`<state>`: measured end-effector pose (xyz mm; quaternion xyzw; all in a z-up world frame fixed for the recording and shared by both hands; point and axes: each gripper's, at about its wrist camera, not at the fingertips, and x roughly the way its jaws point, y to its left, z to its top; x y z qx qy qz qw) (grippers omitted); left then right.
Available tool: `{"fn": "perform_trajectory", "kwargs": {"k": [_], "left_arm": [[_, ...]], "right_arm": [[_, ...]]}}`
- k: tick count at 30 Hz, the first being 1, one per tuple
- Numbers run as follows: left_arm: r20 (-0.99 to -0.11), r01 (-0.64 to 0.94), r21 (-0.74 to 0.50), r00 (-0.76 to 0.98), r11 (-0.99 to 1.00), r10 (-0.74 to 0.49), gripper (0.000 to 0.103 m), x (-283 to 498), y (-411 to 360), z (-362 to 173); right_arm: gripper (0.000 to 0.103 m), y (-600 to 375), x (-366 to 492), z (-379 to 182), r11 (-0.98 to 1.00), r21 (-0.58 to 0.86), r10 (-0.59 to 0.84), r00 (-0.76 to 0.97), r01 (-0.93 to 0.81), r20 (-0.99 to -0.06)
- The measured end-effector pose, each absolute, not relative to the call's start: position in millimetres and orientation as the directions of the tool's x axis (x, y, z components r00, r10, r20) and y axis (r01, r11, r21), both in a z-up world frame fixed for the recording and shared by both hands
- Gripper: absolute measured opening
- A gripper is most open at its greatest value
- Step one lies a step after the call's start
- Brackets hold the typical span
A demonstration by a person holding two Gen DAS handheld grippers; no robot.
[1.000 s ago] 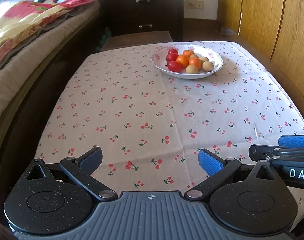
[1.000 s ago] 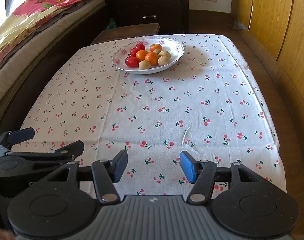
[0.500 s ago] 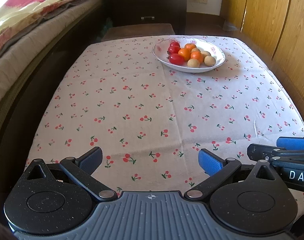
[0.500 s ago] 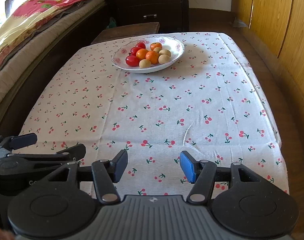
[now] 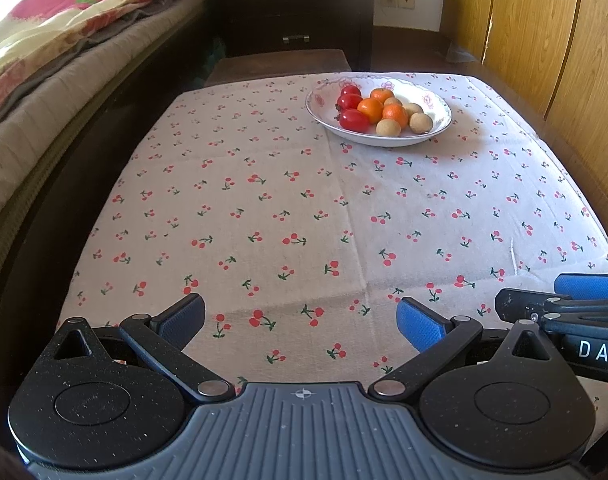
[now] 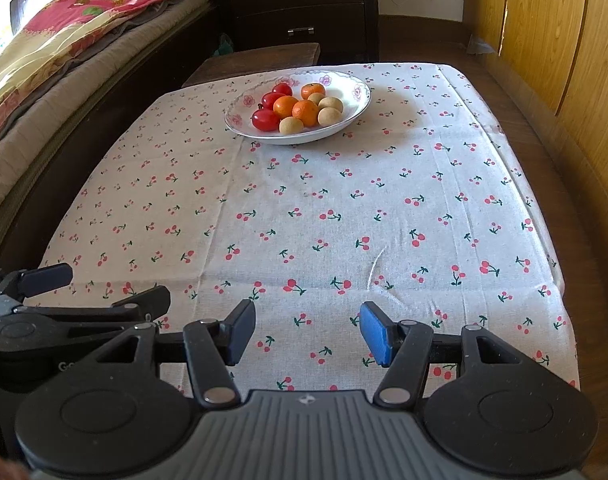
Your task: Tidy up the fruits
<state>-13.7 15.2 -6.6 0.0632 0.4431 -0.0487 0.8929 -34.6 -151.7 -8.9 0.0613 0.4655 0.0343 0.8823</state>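
Since a second ago your left view has tipped up slightly, so the plate point(image 5: 438, 130) sits lower in it; nothing on the cloth has shifted. You hold the left gripper point(image 5: 300, 318) and right gripper point(image 6: 308, 334) spread and empty over the near edge, side by side, well apart from the fruits point(image 6: 297, 108): glossy red, dimpled orange, matte tan rounds heaped on glazed floral china atop a creased cherry-print tablecloth point(image 6: 344, 216).
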Motion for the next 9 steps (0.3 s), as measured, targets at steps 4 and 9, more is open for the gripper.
{"fn": "perform_trajectory", "kwargs": {"k": [4, 9], "left_arm": [[-0.793, 0.141, 0.072, 0.608, 0.987, -0.029, 0.103, -14.0, 15.4, -6.1], [-0.783, 0.138, 0.09, 0.622, 0.986, -0.016, 0.103, -16.5, 14.0, -4.9]], "right_arm": [[0.058, -151.9, -34.9, -8.6, 0.99, 0.142, 0.119, 0.566, -0.004, -0.816], [0.058, -152.0, -35.0, -8.2, 0.99, 0.14, 0.117, 0.567, -0.004, -0.815]]}}
